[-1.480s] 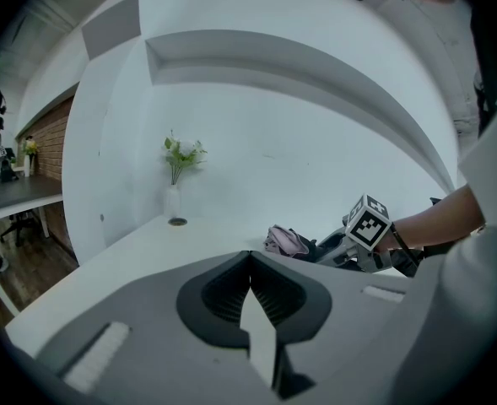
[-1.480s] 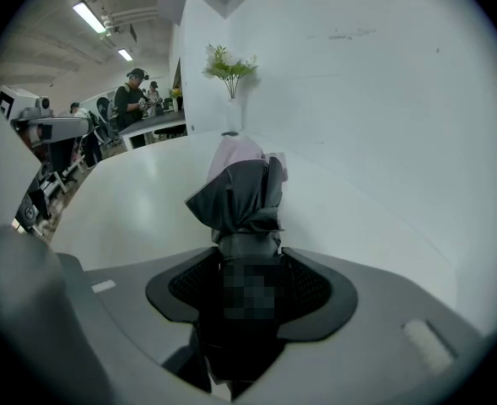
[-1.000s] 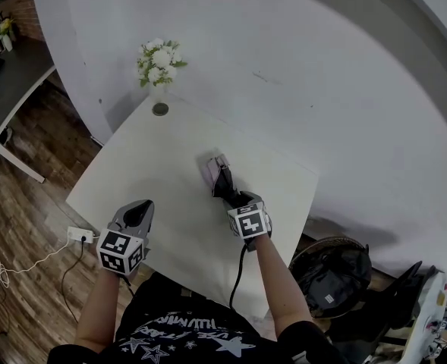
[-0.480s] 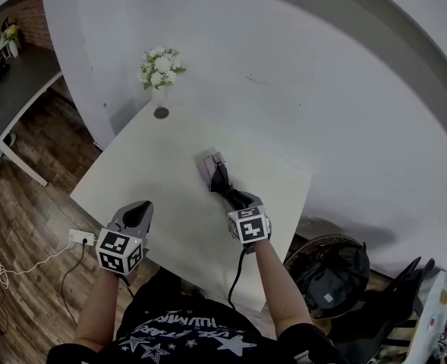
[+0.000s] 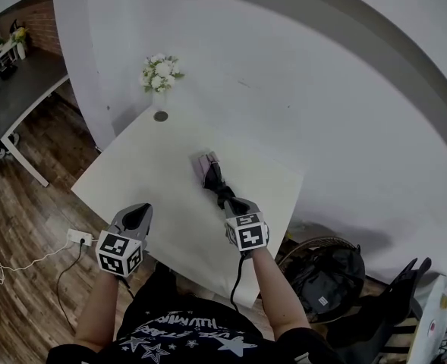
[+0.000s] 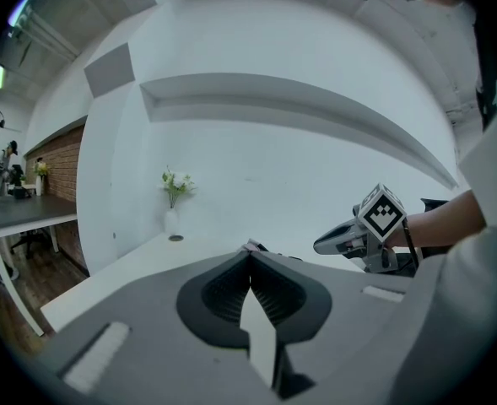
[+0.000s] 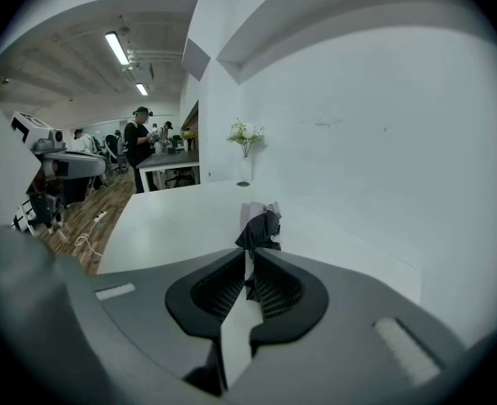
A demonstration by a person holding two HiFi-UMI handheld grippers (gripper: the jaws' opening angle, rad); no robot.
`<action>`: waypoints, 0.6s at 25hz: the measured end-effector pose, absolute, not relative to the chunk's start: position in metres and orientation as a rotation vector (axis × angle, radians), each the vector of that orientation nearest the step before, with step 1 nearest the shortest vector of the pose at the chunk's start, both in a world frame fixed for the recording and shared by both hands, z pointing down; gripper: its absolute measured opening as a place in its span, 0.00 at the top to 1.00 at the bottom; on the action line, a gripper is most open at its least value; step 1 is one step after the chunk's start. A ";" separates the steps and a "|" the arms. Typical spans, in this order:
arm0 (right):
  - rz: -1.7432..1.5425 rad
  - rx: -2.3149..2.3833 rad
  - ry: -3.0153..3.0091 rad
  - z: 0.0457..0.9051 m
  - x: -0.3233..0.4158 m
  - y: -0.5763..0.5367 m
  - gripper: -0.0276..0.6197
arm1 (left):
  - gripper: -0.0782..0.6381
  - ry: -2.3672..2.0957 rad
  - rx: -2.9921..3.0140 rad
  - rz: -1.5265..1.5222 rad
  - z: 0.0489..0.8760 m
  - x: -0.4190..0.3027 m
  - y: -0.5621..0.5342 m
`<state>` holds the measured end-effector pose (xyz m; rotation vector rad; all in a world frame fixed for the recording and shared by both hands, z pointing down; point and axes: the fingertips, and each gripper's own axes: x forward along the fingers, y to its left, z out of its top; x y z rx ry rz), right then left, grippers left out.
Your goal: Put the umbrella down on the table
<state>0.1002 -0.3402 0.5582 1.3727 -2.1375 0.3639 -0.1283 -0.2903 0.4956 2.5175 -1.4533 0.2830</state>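
The folded umbrella, pink cloth with a dark near end, lies on the white table near its middle. My right gripper hovers just short of that dark end, and its jaws are closing. A thin gap still shows between them, and they press on nothing. In the right gripper view the umbrella lies just beyond the right gripper tips. My left gripper hangs over the table's near edge, shut and empty. Its tips meet in the left gripper view, where the right gripper shows at the right.
A vase of white flowers and a small round disc stand at the table's far corner, against the white wall. A black bag lies on the floor at the right, a power strip at the left. People stand far off.
My right gripper has drawn back and up from the umbrella, and its jaws have narrowed from wide open. The umbrella stays flat on the table. The left gripper has risen slightly.
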 end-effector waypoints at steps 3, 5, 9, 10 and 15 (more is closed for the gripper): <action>0.328 1.363 -2.146 0.550 0.102 -0.327 0.93 | 0.89 -1.463 2.521 0.274 0.492 -0.122 -0.279; 0.315 1.349 -2.170 0.545 0.102 -0.319 0.93 | 0.89 -1.470 2.521 0.270 0.491 -0.117 -0.271; 0.331 1.359 -2.268 0.537 0.105 -0.302 0.93 | 0.88 -1.479 2.510 0.266 0.495 -0.107 -0.257; 0.326 1.365 -2.277 0.534 0.107 -0.299 0.93 | 0.88 -1.480 2.508 0.264 0.495 -0.103 -0.254; 0.294 1.354 -2.274 0.528 0.119 -0.284 0.93 | 0.88 -1.496 2.503 0.248 0.495 -0.089 -0.239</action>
